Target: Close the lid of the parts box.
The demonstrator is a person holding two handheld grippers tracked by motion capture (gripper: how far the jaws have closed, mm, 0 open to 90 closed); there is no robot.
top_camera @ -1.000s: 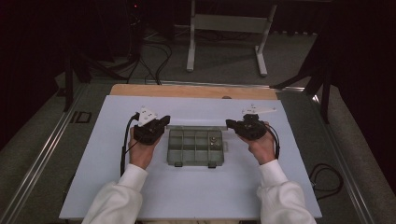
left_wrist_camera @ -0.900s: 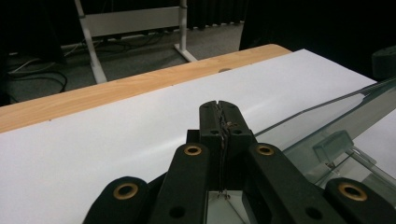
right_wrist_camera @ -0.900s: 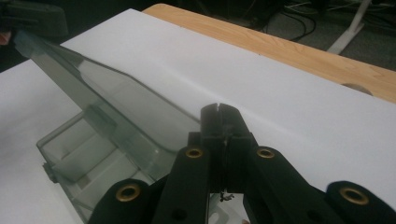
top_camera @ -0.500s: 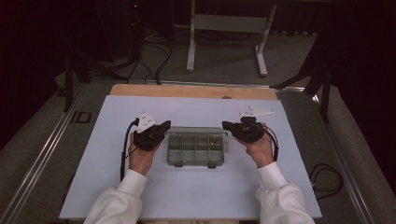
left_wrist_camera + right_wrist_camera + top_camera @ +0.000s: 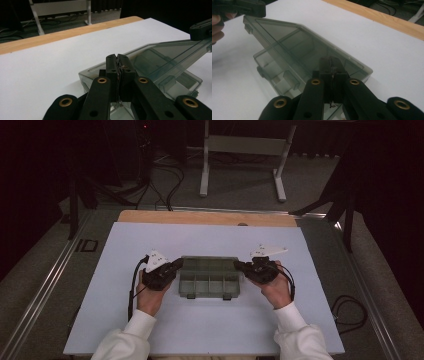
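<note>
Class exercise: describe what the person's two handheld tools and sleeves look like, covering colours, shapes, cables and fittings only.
Each tool, left tool and right tool, is black, with a pale three-cornered plate on top and a black cable trailing back. In the gripper views, the left tool's fingers are flat black blocks on arms fitted with brass-coloured rivets. The person wears white sleeves with buttoned-looking cuffs.

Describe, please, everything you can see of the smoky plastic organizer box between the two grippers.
The box is translucent grey plastic, rectangular, its base split by dividers into small compartments, with two latch tabs on the near edge. It sits mid-table on the white sheet. Its lid is tilted partly open, hinged along the far side. The left gripper and right gripper, jaws closed, pinch the lid's two ends.
</note>
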